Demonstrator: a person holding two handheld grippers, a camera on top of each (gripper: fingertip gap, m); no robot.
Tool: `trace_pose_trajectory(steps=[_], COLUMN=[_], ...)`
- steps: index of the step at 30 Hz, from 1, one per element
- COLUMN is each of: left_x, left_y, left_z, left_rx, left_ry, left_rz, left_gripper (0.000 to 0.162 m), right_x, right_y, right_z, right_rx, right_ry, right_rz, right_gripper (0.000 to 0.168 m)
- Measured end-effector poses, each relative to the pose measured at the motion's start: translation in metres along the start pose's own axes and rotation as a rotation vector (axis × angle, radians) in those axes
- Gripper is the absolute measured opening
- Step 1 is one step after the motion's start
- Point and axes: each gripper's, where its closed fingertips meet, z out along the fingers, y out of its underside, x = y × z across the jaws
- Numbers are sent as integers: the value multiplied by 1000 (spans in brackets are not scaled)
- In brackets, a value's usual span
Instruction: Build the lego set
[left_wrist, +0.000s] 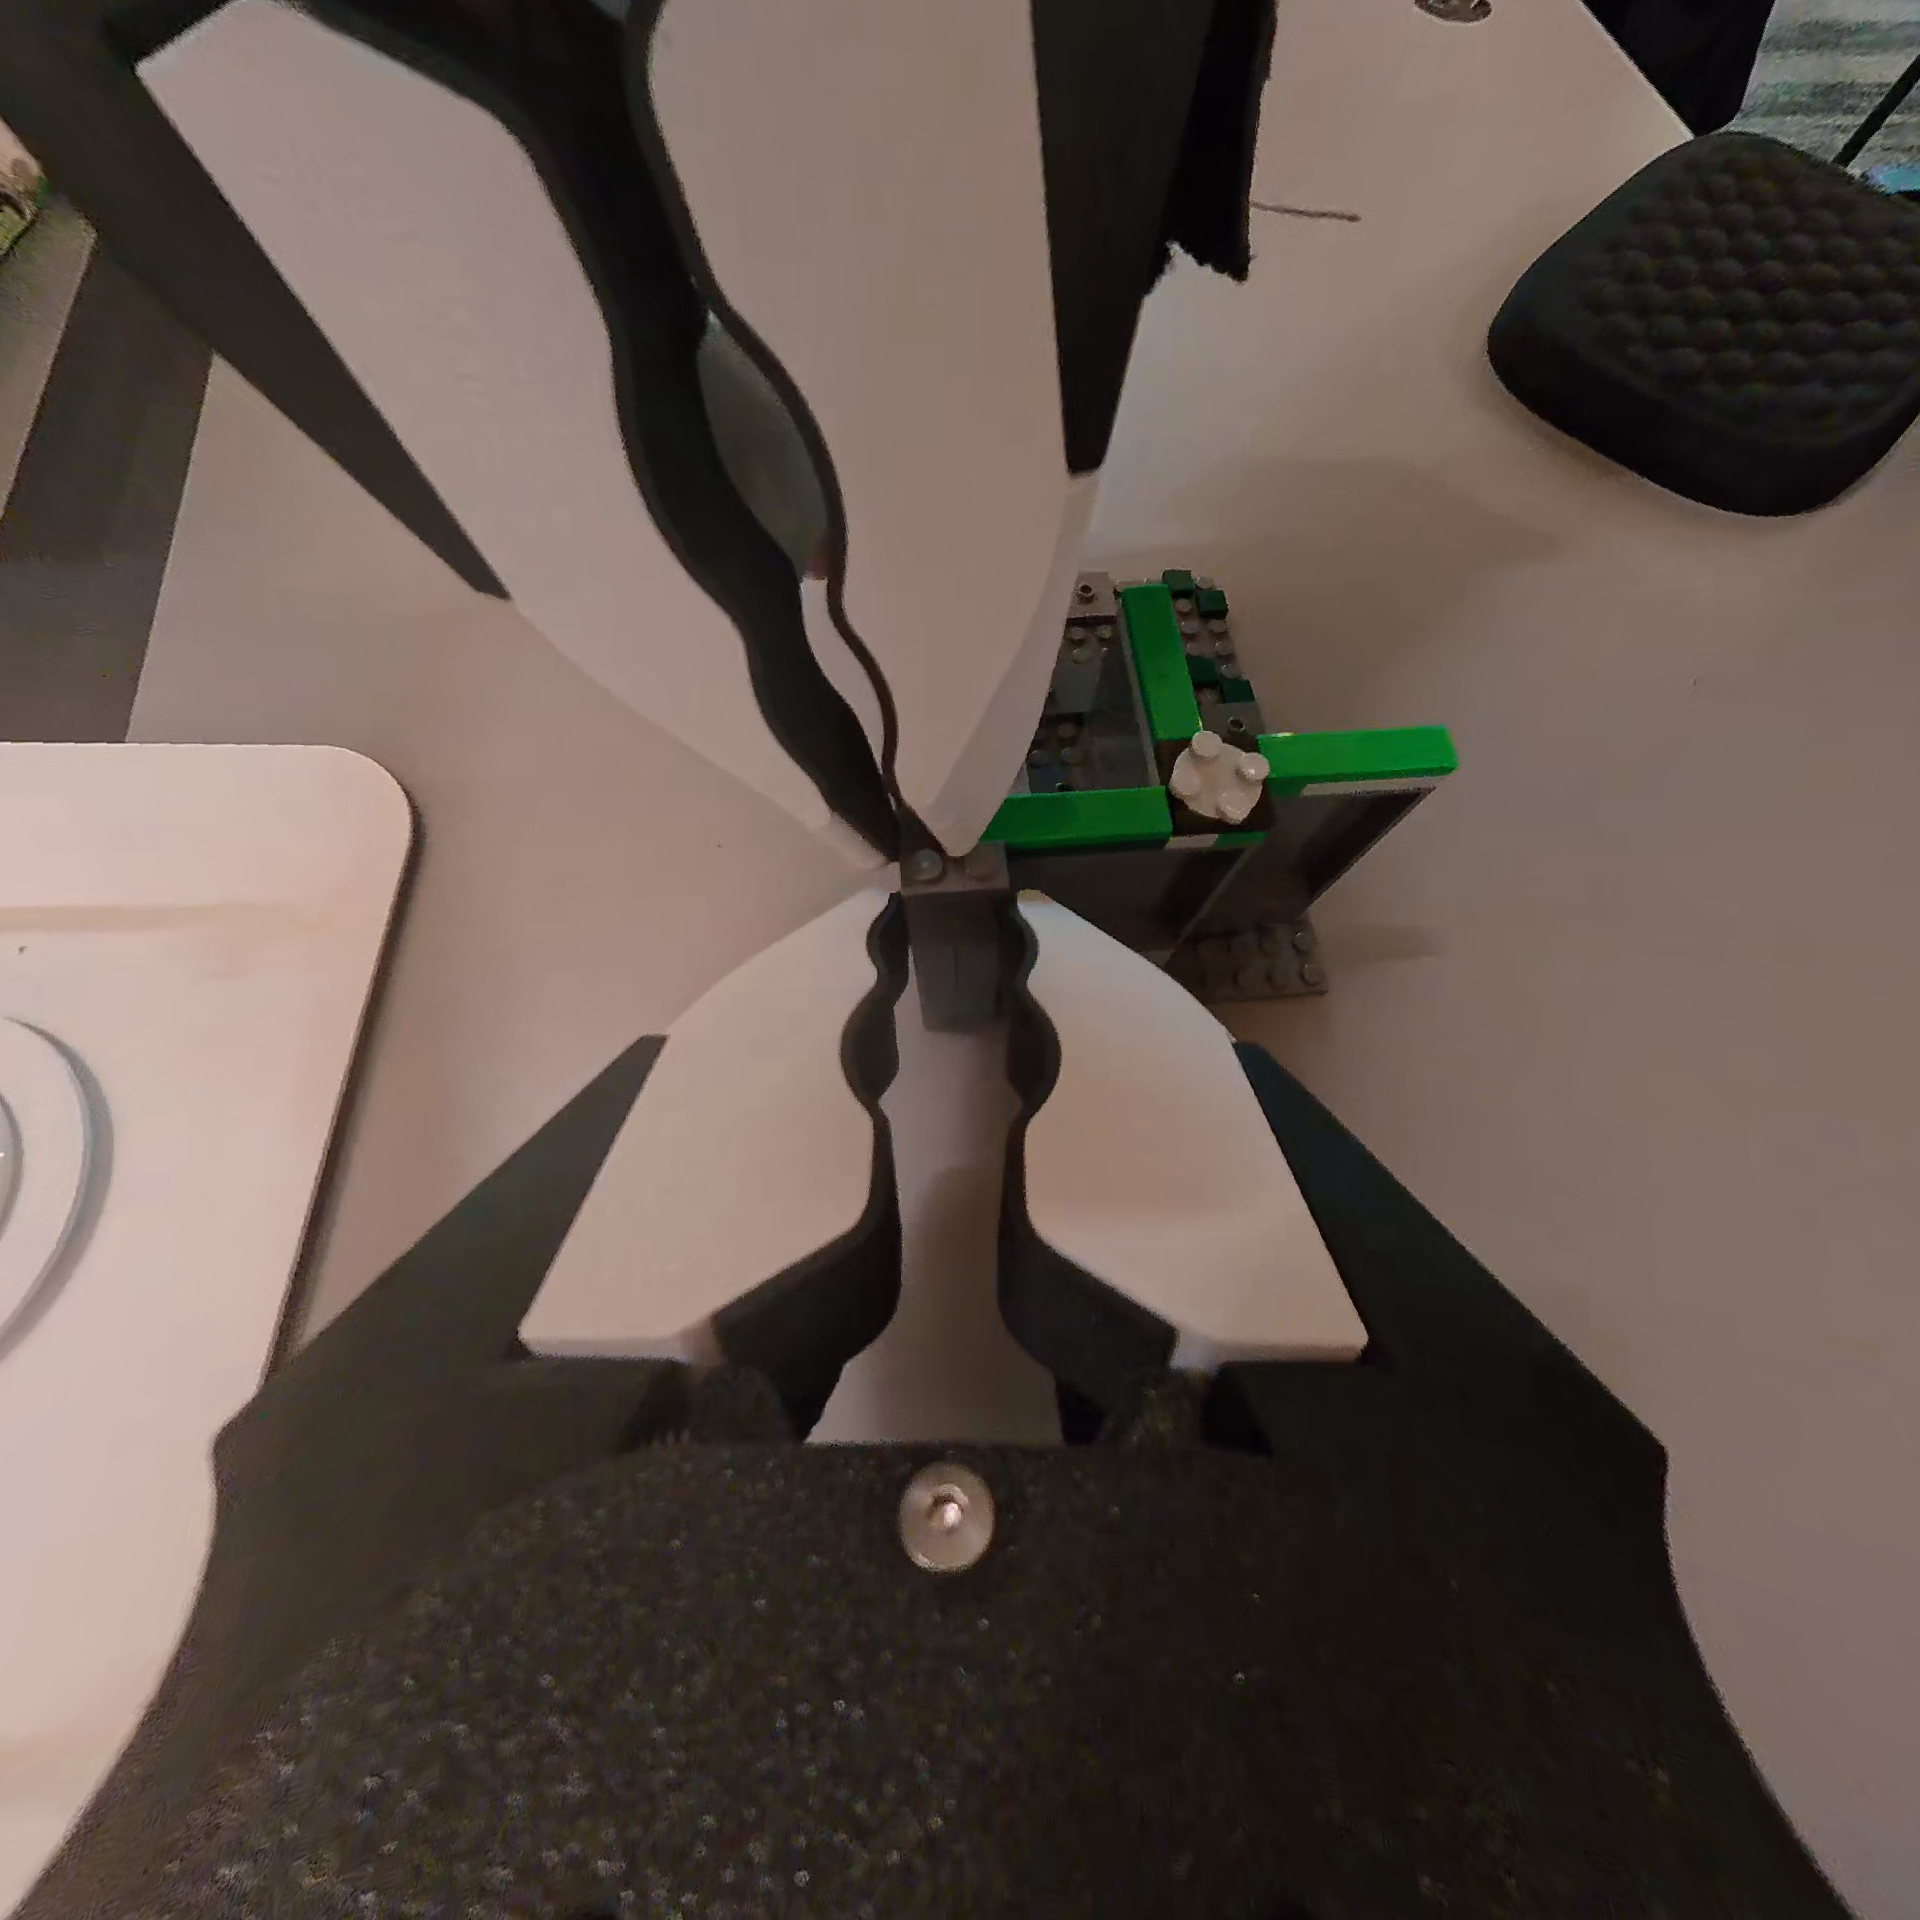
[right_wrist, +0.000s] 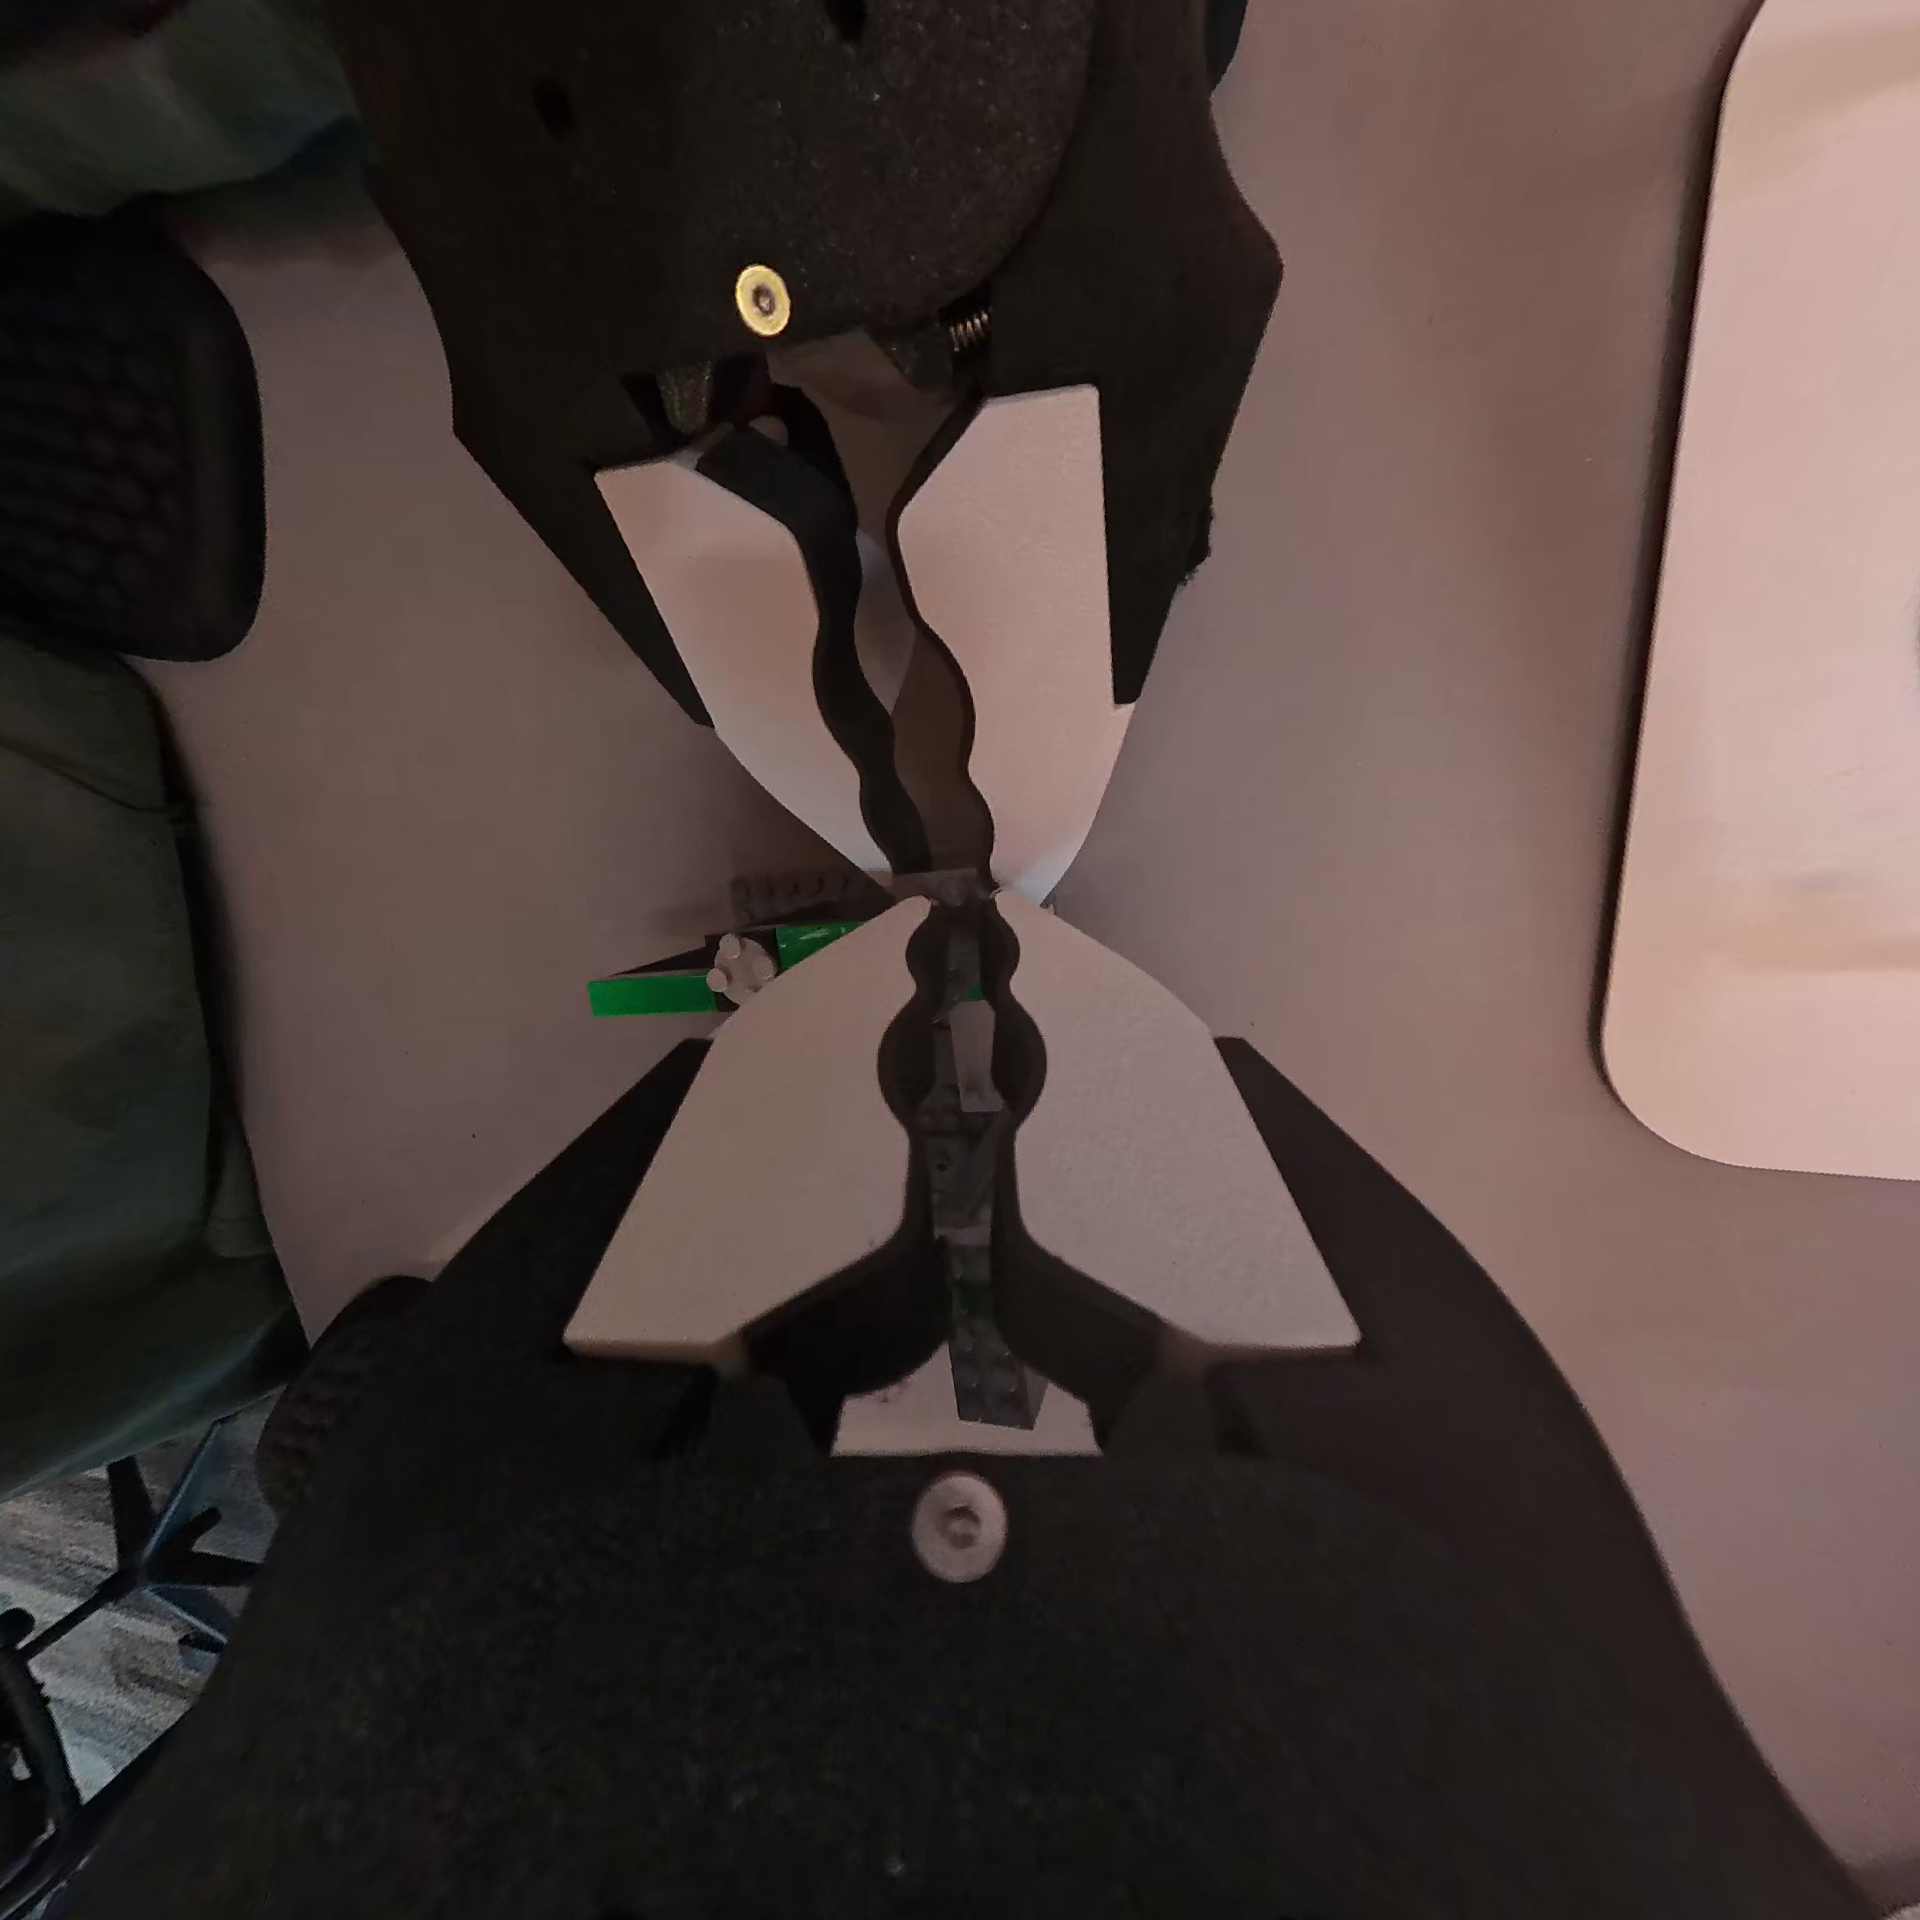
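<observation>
My left gripper (left_wrist: 954, 920) is shut on a small dark grey brick (left_wrist: 956, 966), held upright above the white table (left_wrist: 1558, 1091). My right gripper (left_wrist: 906, 831) comes in from the top of the left wrist view, tips touching the brick's studded top. In the right wrist view my right gripper (right_wrist: 961, 920) is shut on a long narrow grey studded piece (right_wrist: 961, 1226) that runs back between its fingers. The left gripper (right_wrist: 940, 868) meets it tip to tip. The partial build (left_wrist: 1195, 727), with dark grey walls, green tiles and a light grey round piece (left_wrist: 1218, 779), stands just right of the tips, and it also shows in the right wrist view (right_wrist: 665, 992).
A black textured pad (left_wrist: 1725, 322) lies at the far right of the table. A white board with rounded corners (left_wrist: 187, 935) lies to the left, and in the right wrist view it (right_wrist: 1766, 623) is on the right. A black mesh chair (right_wrist: 104, 436) stands beyond the table edge. Less than 4 cm separates the two grippers' tips.
</observation>
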Motion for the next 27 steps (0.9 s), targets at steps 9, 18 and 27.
trace_pose_trajectory(steps=[9,18,27], left_x=[0,0,1], left_y=[0,0,0], left_z=[0,0,-1], left_rx=[13,33,67], left_ry=[10,13,2], left_rz=[-2,-3,-14], left_gripper=[17,17,17], right_x=[0,0,-1], right_y=[0,-1,-3], right_z=[0,0,-3], right_rx=[17,35,57], right_ry=[-1,-5,-71], right_rz=[11,24,-3], right_gripper=[6,5,7])
